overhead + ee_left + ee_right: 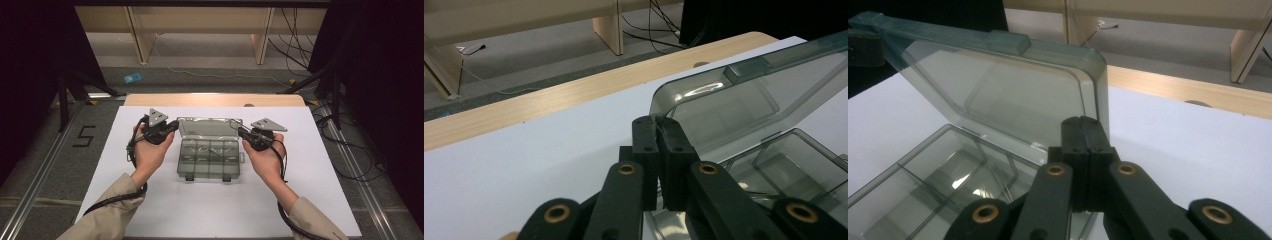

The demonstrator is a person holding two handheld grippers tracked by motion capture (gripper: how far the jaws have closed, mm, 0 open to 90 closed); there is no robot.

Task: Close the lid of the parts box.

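— White sheeting (210, 210) covers the wooden table (215, 99), and on the grey floor to the left I can read a black "5" (85, 136). What sits on the sheet?

— I see a smoky clear plastic box (209, 160) in the middle of the table, its compartments showing through. Its lid (210, 129) stands open and tilts toward the far edge, with two dark latches on the near side of the box.

— And the tongs?

— My left gripper (176, 124) is at the far left corner of the lid. In the left gripper view (658, 125) its jaws are pressed together on the lid's rim (704, 95), pinching that corner. My right gripper (240, 131) is at the far right corner; in the right gripper view (1083, 125) its jaws are likewise shut tight on the lid's edge (1013, 90).

— Any brand or label on the box?

— A faint mark on the lid is too small to read. Farther off, a small blue object (132, 78) lies on the floor near the wooden bench legs (142, 45).
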